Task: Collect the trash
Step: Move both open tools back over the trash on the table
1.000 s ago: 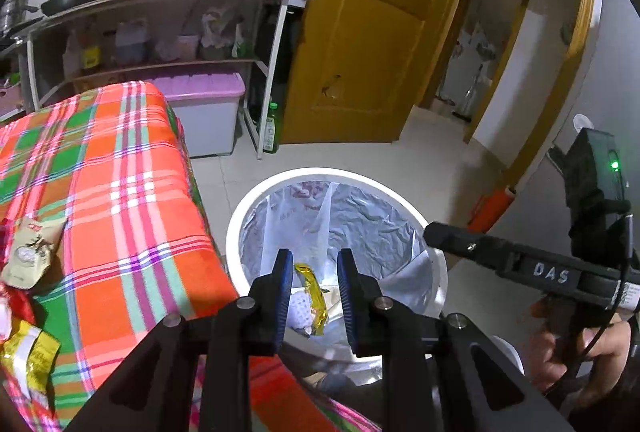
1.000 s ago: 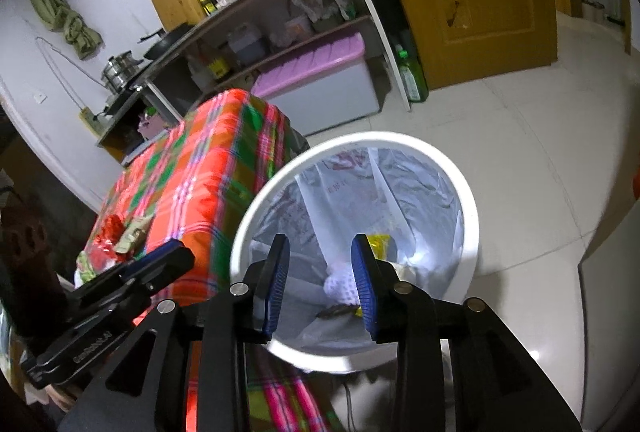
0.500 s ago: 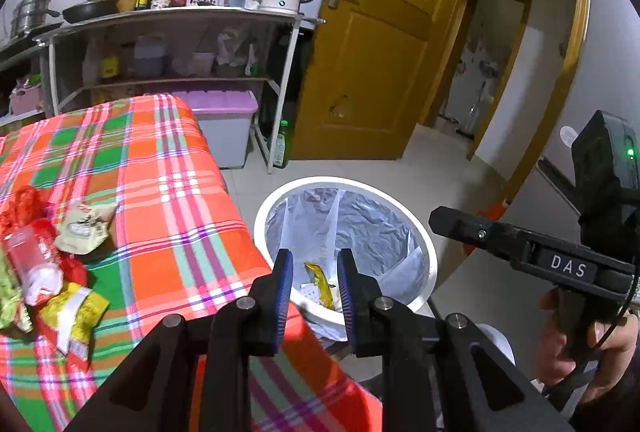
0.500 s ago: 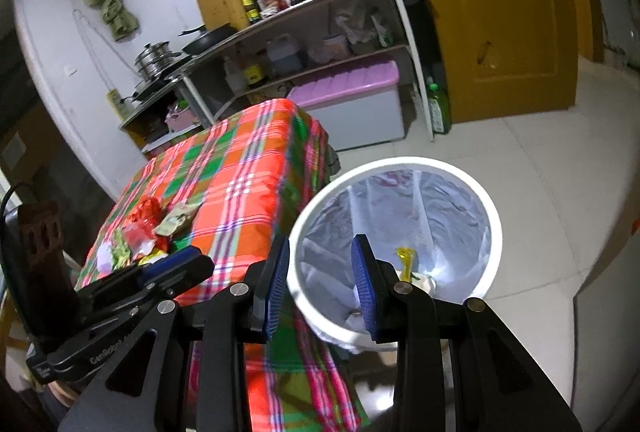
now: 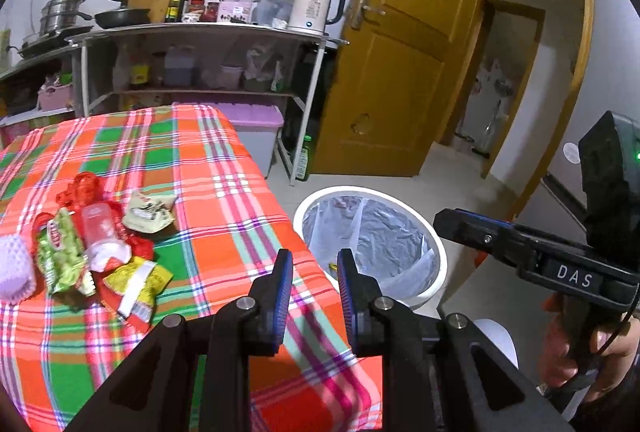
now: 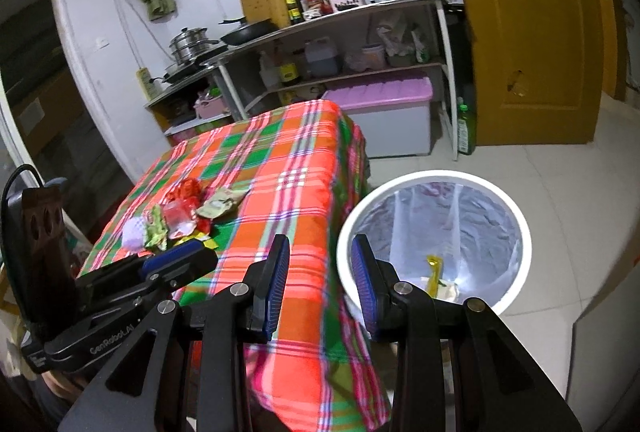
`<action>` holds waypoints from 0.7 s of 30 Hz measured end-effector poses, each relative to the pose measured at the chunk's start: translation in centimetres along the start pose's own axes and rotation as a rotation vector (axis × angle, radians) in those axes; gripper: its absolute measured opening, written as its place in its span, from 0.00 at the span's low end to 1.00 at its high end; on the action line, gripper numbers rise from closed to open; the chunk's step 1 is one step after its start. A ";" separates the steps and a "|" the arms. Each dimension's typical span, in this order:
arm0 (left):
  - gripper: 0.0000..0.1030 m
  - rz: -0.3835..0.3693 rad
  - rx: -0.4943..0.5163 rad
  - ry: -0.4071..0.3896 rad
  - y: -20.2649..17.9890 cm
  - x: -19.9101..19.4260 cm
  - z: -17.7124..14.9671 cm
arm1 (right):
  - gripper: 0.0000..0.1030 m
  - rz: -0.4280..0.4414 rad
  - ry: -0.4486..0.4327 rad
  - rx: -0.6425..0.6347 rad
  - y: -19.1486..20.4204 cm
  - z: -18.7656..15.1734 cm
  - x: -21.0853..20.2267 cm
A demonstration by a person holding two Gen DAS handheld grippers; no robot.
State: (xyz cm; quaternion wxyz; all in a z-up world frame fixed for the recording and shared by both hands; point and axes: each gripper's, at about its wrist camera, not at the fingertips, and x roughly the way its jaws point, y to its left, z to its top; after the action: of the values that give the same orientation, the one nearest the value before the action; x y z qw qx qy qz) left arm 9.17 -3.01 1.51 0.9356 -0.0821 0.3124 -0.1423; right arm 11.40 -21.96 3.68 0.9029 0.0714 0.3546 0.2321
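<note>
A pile of trash lies on the plaid tablecloth (image 5: 224, 200): a yellow wrapper (image 5: 138, 282), a green wrapper (image 5: 64, 252), a clear plastic cup (image 5: 98, 228), a beige packet (image 5: 146, 212), red wrappers and a purple foam net (image 5: 14, 268). The pile also shows in the right wrist view (image 6: 176, 218). A white bin (image 5: 434, 252) with a clear liner stands on the floor beside the table; a yellow wrapper (image 6: 434, 268) lies inside. My left gripper (image 5: 312, 264) is open and empty above the table's right edge. My right gripper (image 6: 320, 252) is open and empty near the bin rim (image 6: 524, 232).
A metal shelf (image 5: 200, 32) with kettle, pans and bottles stands behind the table. A purple-lidded storage box (image 6: 384, 120) and a green bottle (image 6: 464, 130) sit on the floor by a wooden door (image 5: 400, 72).
Both grippers have pulled back and up from over the bin toward the table. The trash pile has come into view. Both stay open and empty.
</note>
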 end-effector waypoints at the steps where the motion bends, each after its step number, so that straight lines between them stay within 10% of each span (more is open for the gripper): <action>1: 0.22 0.004 -0.002 -0.002 0.1 -0.2 0.0 | 0.32 0.001 0.001 -0.005 0.2 -0.1 0.0; 21: 0.22 0.102 -0.072 -0.038 4.1 -4.4 -2.0 | 0.37 0.061 0.022 -0.128 5.0 -1.3 1.7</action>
State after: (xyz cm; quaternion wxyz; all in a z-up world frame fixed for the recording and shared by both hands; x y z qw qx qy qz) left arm 5.45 2.13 1.39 0.9438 -0.1023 0.3034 -0.0818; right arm 9.74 -16.74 3.11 0.8942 0.0219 0.3466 0.2824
